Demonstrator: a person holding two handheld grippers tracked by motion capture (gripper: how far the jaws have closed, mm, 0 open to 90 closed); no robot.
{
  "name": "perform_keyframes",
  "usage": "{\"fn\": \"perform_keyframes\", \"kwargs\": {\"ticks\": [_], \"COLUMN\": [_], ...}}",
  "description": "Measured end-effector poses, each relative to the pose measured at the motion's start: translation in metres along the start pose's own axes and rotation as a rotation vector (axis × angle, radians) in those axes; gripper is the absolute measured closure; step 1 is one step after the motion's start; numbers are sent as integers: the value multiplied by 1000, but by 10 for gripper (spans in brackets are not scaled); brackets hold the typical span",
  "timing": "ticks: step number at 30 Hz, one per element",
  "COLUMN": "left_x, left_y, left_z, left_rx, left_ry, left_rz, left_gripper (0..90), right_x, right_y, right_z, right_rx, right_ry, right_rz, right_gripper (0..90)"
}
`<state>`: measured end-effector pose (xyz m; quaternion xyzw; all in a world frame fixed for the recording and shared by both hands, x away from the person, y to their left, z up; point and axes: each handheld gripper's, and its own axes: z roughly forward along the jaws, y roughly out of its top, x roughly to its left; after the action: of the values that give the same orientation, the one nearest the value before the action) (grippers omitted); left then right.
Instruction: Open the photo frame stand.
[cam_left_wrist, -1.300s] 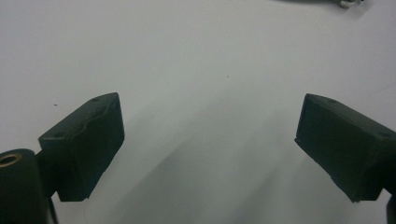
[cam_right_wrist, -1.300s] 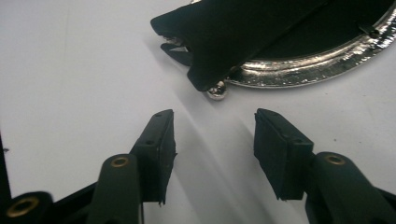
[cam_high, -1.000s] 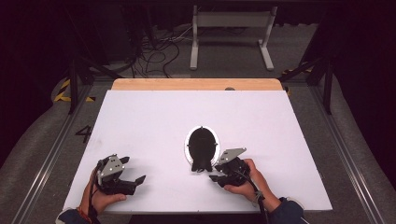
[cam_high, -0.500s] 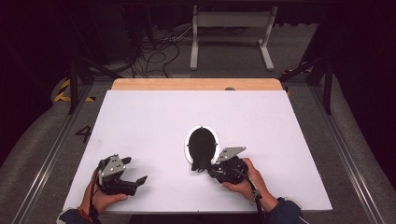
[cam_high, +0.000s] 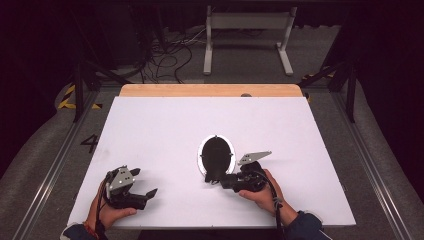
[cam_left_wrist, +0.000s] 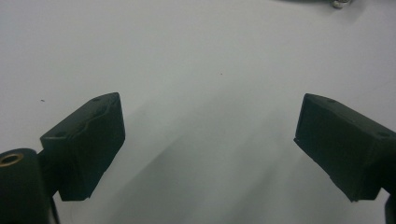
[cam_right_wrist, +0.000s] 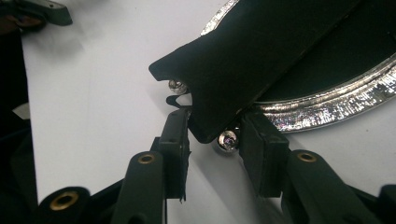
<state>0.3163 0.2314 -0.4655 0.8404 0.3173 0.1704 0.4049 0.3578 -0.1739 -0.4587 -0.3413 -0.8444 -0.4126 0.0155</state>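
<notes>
Your right tool (cam_right_wrist: 212, 133) is opening a little around the black handle (cam_right_wrist: 243, 60), low middle; your left tool (cam_left_wrist: 210, 144) stays wide

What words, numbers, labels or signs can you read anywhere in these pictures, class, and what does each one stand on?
"4": a dark numeral on the grey floor left of the white table, in the high view.
Yellow-and-black hazard stripes on the floor beyond it: a marking, with no lettering.
No readable text on the black oval object with a shiny silver rim, nor on the left gripper or right gripper.
</notes>
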Motion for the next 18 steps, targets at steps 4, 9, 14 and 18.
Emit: {"fn": "perform_keyframes", "kwargs": {"ticks": [4, 9, 14, 18], "left_x": [-1, -1, -4, -5], "left_y": [0, 0, 1, 2], "left_z": [1, 2, 4, 6], "left_rx": [6, 10, 28, 36], "left_ry": [2, 8, 21, 18], "left_rz": [3, 7, 17, 26], "left_gripper": [92, 95, 100, 101], "right_x": [-3, -12, -20, -22], "right_y": [0, 1, -1, 1], "right_z": [0, 1, 2, 7], "right_rx": [-24, -62, -89, -99], "right_ry": [33, 100, 180, 214], "right_rz": [41, 131, 239, 305], "right_gripper": [614, 612, 624, 621]}}
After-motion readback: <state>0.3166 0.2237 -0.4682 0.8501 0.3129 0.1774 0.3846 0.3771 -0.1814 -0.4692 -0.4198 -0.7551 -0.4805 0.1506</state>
